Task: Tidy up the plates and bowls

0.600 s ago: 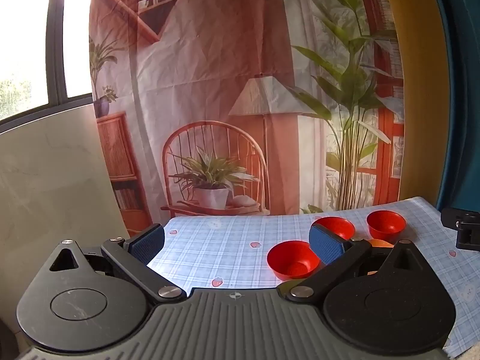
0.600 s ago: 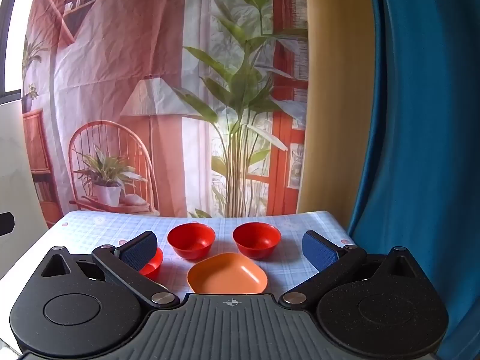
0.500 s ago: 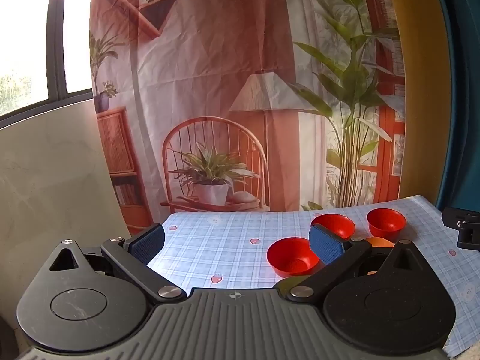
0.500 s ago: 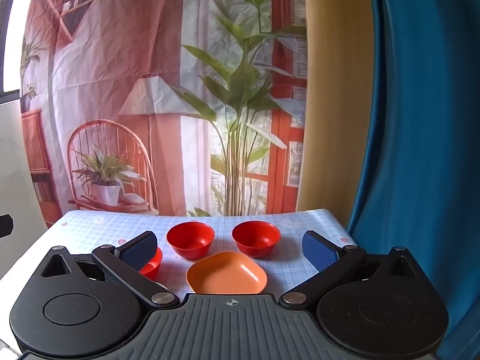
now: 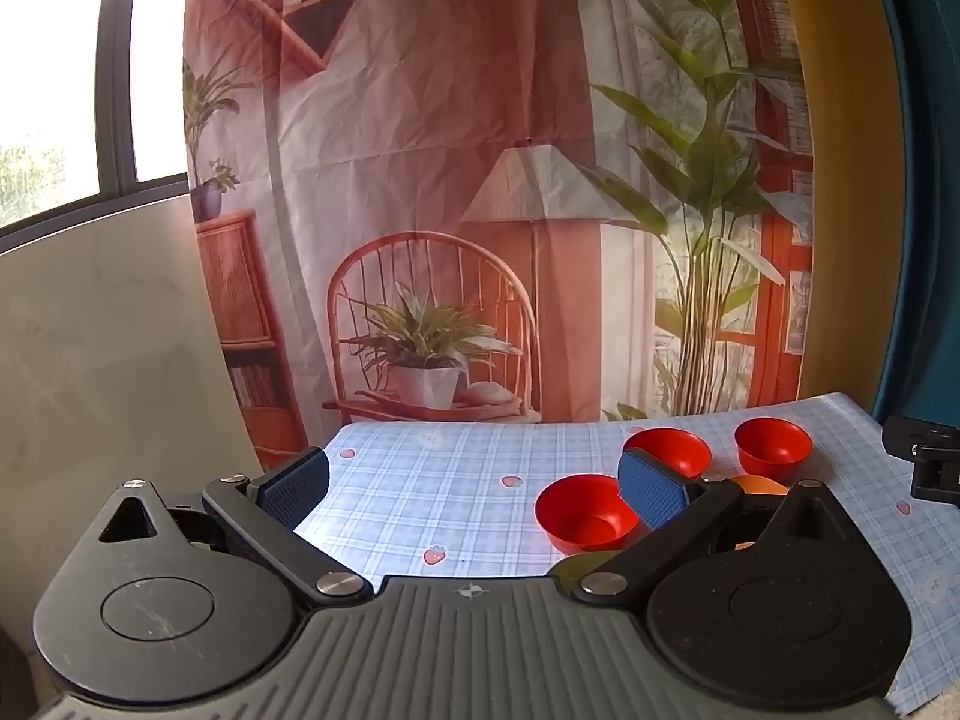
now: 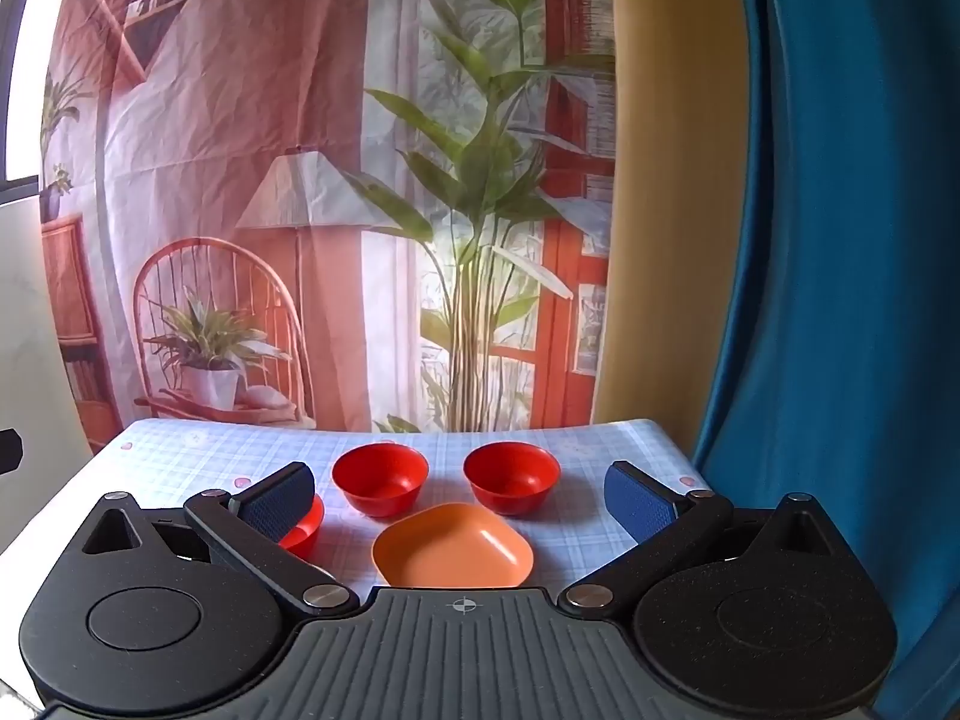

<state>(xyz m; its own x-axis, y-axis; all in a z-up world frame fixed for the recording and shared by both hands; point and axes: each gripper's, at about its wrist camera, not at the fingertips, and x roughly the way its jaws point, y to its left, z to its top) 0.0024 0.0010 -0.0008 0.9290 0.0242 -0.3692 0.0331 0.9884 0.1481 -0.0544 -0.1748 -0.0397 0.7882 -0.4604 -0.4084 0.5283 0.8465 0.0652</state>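
Three red bowls stand on the checked tablecloth. In the right wrist view two are side by side at the back [image 6: 380,477] [image 6: 511,476] and a third [image 6: 303,531] is half hidden behind the left finger. An orange plate [image 6: 453,546] lies in front of them. My right gripper [image 6: 459,498] is open and empty above the plate. In the left wrist view the nearest red bowl [image 5: 585,513] sits by the right finger, the other two [image 5: 669,450] [image 5: 773,447] lie behind, and the orange plate [image 5: 761,485] is mostly hidden. My left gripper [image 5: 474,483] is open and empty.
The blue checked tablecloth [image 5: 432,498] covers the table up to a printed backdrop [image 5: 450,180]. A blue curtain [image 6: 840,240] hangs at the right. The right gripper's body [image 5: 924,456] shows at the right edge of the left wrist view.
Both grippers have shifted slightly; the scene has slid down a little in the left wrist view. Both stay open and the dishes have not moved.
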